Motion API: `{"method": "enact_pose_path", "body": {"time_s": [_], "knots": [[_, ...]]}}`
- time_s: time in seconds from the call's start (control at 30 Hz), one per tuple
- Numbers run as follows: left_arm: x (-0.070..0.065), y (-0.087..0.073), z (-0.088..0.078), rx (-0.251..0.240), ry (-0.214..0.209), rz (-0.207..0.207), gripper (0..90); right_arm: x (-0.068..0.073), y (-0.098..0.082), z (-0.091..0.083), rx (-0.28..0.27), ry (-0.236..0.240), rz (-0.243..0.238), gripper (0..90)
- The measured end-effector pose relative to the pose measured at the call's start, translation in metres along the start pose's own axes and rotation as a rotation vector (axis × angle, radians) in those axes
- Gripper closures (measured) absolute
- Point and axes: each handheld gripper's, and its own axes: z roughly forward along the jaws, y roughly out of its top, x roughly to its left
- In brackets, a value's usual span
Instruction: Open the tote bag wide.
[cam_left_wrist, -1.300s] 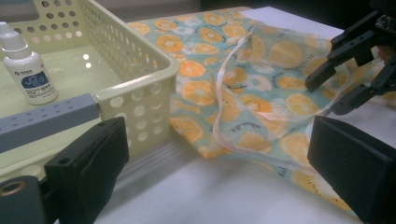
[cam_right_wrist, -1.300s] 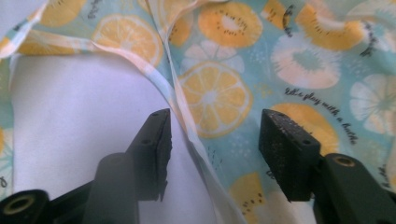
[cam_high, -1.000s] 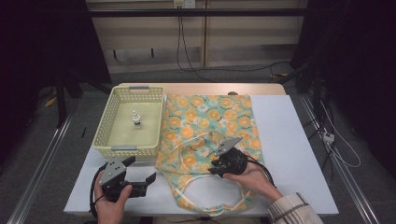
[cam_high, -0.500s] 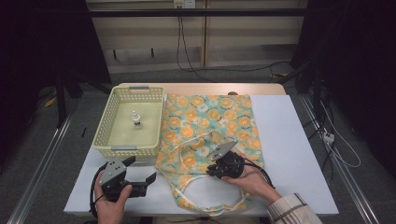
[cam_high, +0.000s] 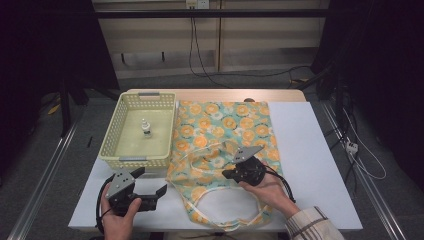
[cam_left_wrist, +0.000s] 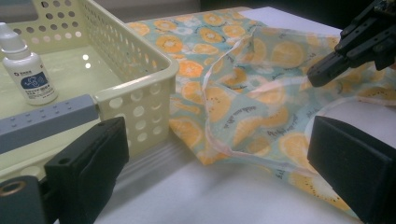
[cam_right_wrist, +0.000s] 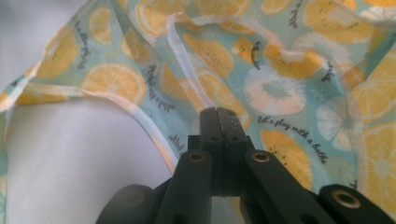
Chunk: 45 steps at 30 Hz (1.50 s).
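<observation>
The right gripper (cam_high: 231, 173) pinched the citrus-print bag's (cam_high: 227, 131) white strap (cam_right_wrist: 189, 79); left of the bag, the left gripper (cam_high: 155, 196) sat spread near the basket (cam_high: 122, 160).

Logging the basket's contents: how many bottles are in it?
1: a small white plastic dropper bottle stands upright near the middle of the pale yellow perforated plastic basket. Nothing else shows inside.
</observation>
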Motion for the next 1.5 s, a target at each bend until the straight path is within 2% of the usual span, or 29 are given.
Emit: {"method": "enact_pose_path", "body": {"time_s": [0.43,0.73,1.1,1.37,1.5], "knots": [[0.000,0.000,0.000,-0.001,0.001,0.003,5.0,-0.007,0.020,-0.020,-0.118,-0.072,0.017,90.0],[0.001,-0.001,-0.001,0.004,0.003,-0.001,5.1,-0.019,0.034,-0.032,-0.191,-0.083,0.043,90.0],[0.002,-0.002,-0.001,-0.002,0.005,-0.016,5.1,-0.028,0.058,-0.049,-0.296,-0.104,0.038,90.0],[0.002,-0.001,-0.001,-0.002,0.004,-0.015,5.0,-0.031,0.063,-0.060,-0.337,-0.120,0.030,90.0],[0.002,-0.001,-0.002,-0.001,0.010,-0.006,5.0,-0.031,0.061,-0.061,-0.338,-0.122,0.032,90.0]]}}
